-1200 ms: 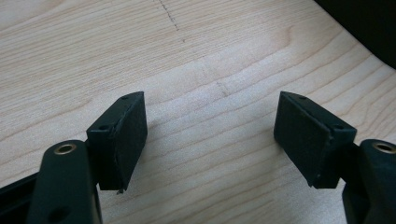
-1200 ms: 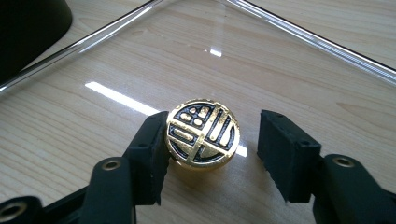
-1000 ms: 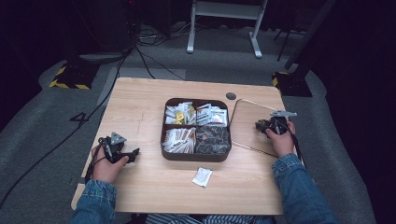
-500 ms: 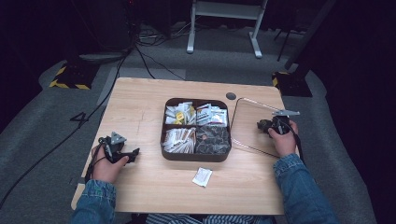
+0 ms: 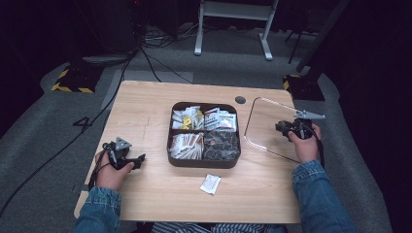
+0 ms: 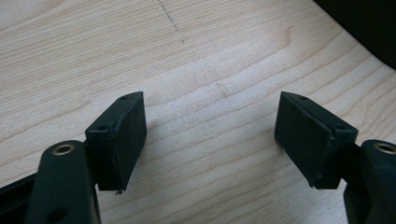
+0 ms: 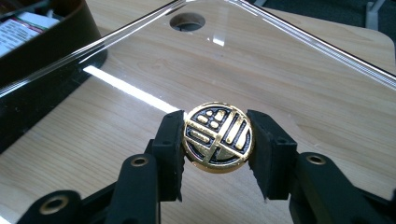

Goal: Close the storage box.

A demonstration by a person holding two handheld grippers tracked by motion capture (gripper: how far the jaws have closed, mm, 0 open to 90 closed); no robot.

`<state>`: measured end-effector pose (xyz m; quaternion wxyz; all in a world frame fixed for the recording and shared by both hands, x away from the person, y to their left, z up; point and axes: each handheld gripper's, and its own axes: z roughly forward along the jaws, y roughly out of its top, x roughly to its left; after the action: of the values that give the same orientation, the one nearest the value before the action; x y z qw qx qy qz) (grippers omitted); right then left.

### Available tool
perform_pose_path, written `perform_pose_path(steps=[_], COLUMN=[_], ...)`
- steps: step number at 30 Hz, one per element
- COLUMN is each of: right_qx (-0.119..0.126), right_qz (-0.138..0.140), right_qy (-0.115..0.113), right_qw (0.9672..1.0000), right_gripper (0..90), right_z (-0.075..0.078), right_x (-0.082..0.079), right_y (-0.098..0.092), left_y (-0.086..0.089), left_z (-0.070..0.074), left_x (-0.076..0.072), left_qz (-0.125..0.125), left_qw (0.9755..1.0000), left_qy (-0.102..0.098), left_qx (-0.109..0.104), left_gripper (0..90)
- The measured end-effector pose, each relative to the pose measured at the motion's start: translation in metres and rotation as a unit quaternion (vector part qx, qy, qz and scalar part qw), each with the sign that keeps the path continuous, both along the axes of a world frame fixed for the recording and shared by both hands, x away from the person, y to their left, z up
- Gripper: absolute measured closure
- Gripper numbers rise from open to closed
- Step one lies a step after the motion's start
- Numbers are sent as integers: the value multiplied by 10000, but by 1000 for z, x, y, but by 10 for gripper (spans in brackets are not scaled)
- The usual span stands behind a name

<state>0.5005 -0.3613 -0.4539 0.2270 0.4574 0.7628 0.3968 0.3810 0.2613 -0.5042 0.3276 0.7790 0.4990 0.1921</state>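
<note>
A clear square lid (image 5: 266, 127) with a round gold-and-black knob (image 7: 218, 137) hangs tilted over the right side of the table. My right gripper (image 7: 218, 141) is shut on that knob, one pad on each side; in the high view the right gripper (image 5: 284, 127) is just right of the dark box (image 5: 204, 163). The box is split into compartments filled with several sachets. My left gripper (image 5: 140, 159) rests low at the table's left, and in its own view the left gripper (image 6: 210, 133) stands open over bare wood with nothing between the jaws.
A single white sachet (image 5: 210, 184) lies on the table in front of the box. A round cable hole (image 5: 240, 99) sits in the tabletop behind the box, seen through the lid as the hole (image 7: 187, 21). Cables and a stand's feet are on the floor beyond.
My right hand has risen a little and drifted right, carrying the lid by its knob. The left hand has stayed where it was.
</note>
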Motion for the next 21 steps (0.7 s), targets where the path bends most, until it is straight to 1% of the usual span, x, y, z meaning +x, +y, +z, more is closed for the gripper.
perform_pose_path(steps=[6,10,15,17,21], right_qx=[127,153,288,334,356], right_qz=[32,111,182,217,266], right_qy=[-123,-217,-258,-319,-405], right_qw=[9998,9996,9991,9987,9982], right_gripper=[587,587,587,587,587], right_z=[13,21,30,34,42], right_x=[-7,-10,-14,-15,-18], right_y=[0,2,5,6,11], left_y=[0,0,0,0,0], left_z=[0,0,0,0,0], left_x=[0,0,0,0,1], left_qz=[-2,-9,-11,-10,-24], left_qw=[10000,10000,10000,10000,10000], left_qy=[-2,1,0,1,-1], left_qx=[3,4,3,1,-2], left_gripper=[257,257,258,257,257])
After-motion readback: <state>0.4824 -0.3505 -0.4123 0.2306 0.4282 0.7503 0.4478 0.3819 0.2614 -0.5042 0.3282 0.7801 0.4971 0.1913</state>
